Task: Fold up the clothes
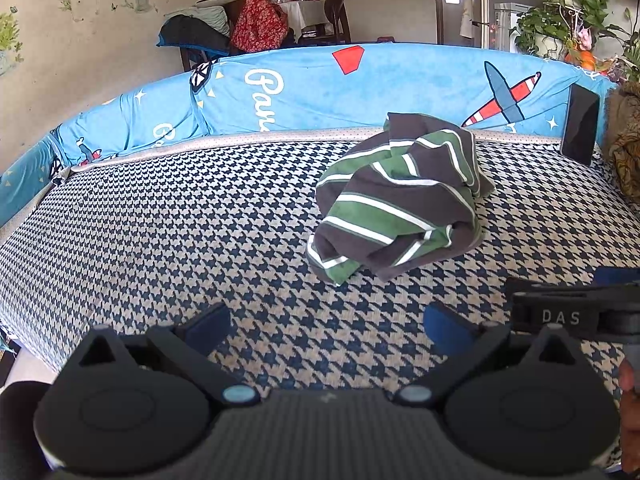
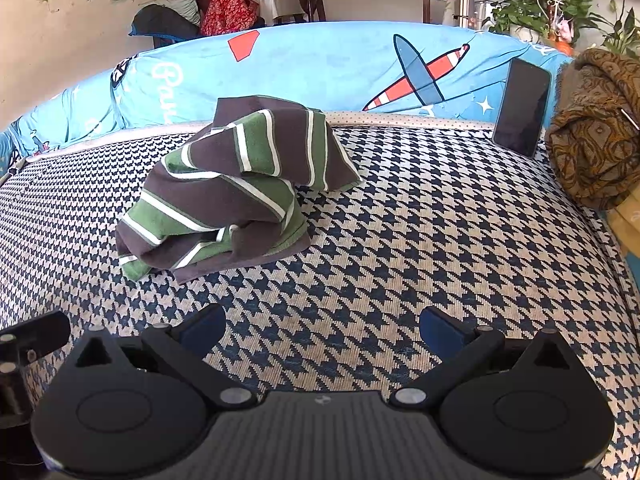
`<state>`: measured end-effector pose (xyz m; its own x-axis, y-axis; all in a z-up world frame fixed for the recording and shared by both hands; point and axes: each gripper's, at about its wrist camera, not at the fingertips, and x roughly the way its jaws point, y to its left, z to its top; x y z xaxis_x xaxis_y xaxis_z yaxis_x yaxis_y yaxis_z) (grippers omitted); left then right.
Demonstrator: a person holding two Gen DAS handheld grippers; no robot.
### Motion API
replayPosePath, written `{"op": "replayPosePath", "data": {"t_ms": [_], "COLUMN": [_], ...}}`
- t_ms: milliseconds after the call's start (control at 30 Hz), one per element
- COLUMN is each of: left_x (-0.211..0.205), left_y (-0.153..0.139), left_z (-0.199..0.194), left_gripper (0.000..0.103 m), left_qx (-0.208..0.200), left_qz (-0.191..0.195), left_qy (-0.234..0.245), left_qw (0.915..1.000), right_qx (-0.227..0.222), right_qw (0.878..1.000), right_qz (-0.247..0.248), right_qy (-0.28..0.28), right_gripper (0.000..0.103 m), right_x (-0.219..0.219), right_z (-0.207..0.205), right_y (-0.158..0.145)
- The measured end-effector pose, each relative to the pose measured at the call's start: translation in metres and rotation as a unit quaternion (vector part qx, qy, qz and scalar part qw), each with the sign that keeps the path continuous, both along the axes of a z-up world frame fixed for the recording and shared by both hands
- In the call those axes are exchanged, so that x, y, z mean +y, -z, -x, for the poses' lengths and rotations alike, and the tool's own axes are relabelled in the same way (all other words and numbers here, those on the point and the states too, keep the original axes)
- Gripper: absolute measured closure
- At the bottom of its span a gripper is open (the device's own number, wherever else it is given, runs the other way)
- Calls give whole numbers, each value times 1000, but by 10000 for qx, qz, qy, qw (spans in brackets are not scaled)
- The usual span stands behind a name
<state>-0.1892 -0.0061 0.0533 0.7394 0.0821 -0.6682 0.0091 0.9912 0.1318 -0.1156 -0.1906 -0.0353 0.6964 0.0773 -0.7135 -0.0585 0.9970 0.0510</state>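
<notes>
A crumpled garment with grey, green and white stripes [image 1: 396, 200] lies in a heap on the houndstooth seat, right of centre in the left wrist view and left of centre in the right wrist view [image 2: 236, 188]. My left gripper [image 1: 326, 326] is open and empty, well short of the garment. My right gripper [image 2: 322, 328] is open and empty, in front of the garment and to its right. The right gripper's body shows at the right edge of the left wrist view [image 1: 576, 316].
The houndstooth cushion [image 2: 440, 240] is backed by a blue airplane-print cover [image 1: 320, 88]. A dark phone [image 2: 520, 108] leans against it at the right. A brown patterned cloth [image 2: 596, 132] is piled at the far right. Chairs, clothes and plants stand behind.
</notes>
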Motion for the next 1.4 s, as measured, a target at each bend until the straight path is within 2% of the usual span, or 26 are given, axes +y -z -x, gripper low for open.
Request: {"op": "replayPosePath", "data": {"t_ms": [367, 1400], "left_x": [6, 14], "left_y": [4, 30], "left_z": [-9, -28], "left_gripper": [0, 0], "left_qx": [31, 230], "left_qz": [-86, 101], "left_qy": [-14, -81], "left_qw": [10000, 9997], "right_qx": [-41, 75], "right_qw": [9999, 10000], "right_qz": [-88, -3], "right_qy": [48, 43], "right_gripper": [0, 0], "right_x": [6, 14], "right_z": [-6, -14], "right_y": [0, 5]}}
